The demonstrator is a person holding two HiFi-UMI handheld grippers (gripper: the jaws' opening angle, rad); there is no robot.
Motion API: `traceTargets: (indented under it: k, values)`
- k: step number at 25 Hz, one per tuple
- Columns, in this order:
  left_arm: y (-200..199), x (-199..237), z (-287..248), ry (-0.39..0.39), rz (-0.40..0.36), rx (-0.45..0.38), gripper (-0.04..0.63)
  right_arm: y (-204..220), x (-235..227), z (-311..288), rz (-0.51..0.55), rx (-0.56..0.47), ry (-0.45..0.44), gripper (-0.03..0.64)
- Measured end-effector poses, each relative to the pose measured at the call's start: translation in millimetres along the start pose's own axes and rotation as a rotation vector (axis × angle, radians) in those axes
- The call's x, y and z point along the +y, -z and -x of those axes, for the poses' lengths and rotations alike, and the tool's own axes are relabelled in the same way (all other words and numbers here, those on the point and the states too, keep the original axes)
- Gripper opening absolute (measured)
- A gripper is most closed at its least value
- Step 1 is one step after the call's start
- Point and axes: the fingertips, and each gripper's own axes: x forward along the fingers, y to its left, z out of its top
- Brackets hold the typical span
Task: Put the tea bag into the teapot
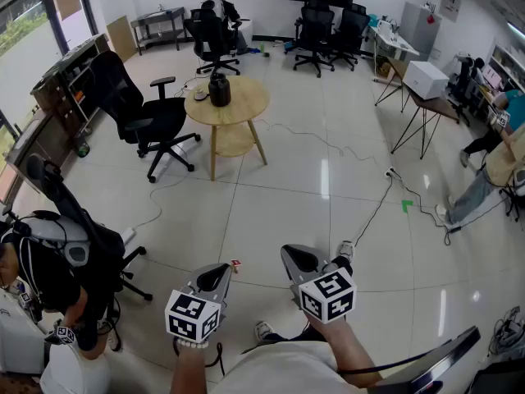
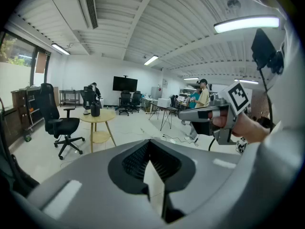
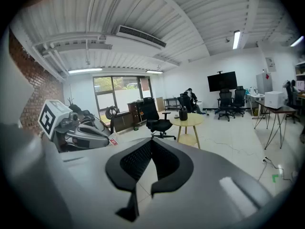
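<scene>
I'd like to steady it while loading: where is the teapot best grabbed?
Likely its narrow top, coming straight down with the right claw: the teapot stands upright on the round table, and its dark body looks wide for the jaws. Whether that top is a knob or a handle is too small to tell.

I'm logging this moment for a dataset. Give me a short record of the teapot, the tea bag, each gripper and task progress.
teapot: black, on the round wooden table, far across the floor
left gripper: shut on tea bag, red-and-white tag at its tip
right gripper: shut, nothing between its jaws
task progress: tea bag not yet in teapot
</scene>
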Motion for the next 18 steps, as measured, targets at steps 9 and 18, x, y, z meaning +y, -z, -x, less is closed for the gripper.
traceTargets:
  k: [9,18]
  values:
    - [1.7,13.1,-13.9,-0.025,0.011,0.021,0.014,5.5,-6.4,-31.1,-0.018,0.032,-0.063,-0.011]
    - [-27.9,53.9,-54.0,-0.081,0.020,0.004,0.014,-23.5,-35.4,-85.5,0.011,0.029,-0.128,-0.012]
